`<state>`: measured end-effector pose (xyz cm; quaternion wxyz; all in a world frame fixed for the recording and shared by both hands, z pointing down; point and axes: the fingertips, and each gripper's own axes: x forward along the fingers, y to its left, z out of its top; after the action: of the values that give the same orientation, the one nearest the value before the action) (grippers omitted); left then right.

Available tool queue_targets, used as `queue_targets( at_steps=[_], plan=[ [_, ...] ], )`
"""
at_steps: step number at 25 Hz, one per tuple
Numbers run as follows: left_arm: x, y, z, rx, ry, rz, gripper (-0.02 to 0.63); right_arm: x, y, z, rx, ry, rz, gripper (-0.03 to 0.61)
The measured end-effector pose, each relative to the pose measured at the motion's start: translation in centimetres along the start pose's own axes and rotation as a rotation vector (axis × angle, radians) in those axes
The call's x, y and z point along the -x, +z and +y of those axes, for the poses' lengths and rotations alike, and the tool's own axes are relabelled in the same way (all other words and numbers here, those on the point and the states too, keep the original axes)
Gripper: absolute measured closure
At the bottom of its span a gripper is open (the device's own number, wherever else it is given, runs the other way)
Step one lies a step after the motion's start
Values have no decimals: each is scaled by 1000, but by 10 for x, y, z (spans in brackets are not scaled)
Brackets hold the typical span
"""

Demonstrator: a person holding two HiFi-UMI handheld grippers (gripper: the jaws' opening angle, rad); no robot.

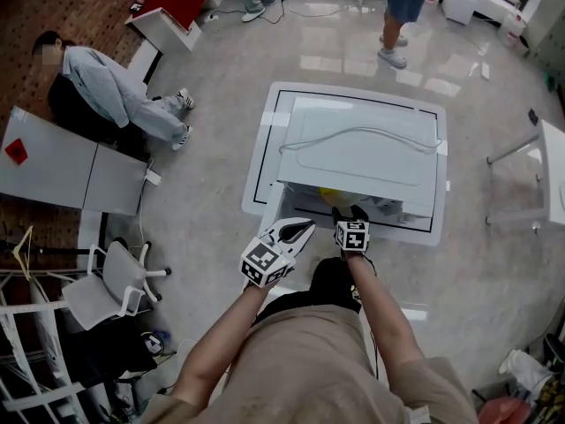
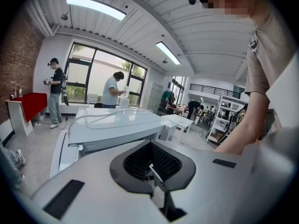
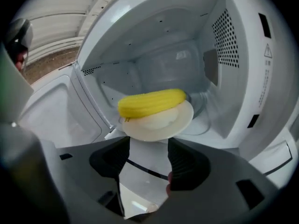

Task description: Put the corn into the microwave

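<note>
A yellow corn cob (image 3: 152, 101) lies on a small cream plate (image 3: 180, 122) just inside the mouth of the white microwave (image 3: 233, 78), whose door (image 3: 56, 111) stands open to the left. My right gripper (image 3: 148, 157) is open right in front of the plate, its pads apart and not touching it. In the head view the right gripper (image 1: 350, 212) reaches into the microwave (image 1: 362, 140), and a bit of the corn (image 1: 328, 195) shows beside it. My left gripper (image 1: 300, 230) hovers to the left of the opening; its jaws (image 2: 152, 171) look shut, with only a thin white sliver between them.
The microwave sits on a low white platform (image 1: 265, 148) with a cable (image 1: 353, 135) lying across its top. A person sits on the floor at left (image 1: 106, 87), and another stands beyond the microwave (image 1: 402, 7). An office chair (image 1: 110, 281) and white tables (image 1: 53, 162) are at left.
</note>
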<state>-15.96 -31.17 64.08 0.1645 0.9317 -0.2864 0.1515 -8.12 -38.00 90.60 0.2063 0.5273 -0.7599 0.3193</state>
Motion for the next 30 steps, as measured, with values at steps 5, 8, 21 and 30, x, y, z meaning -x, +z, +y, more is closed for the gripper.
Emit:
queue_targets(
  at_steps=[5,8,21,30],
  plan=[
    [6,-1,3,8,15,-5,607,-12,10,-9,17,-51,32,328],
    [11,0,4,10,23,-11,608,-12,13,-12,-28,-94,66,328],
    [22,-2,-11,18,35,-54,608,-5,40,-35,-157,-263,86,328],
    [35,0,-23,15,54,-113,608,90,61,18,-171,75,-99,328]
  ],
)
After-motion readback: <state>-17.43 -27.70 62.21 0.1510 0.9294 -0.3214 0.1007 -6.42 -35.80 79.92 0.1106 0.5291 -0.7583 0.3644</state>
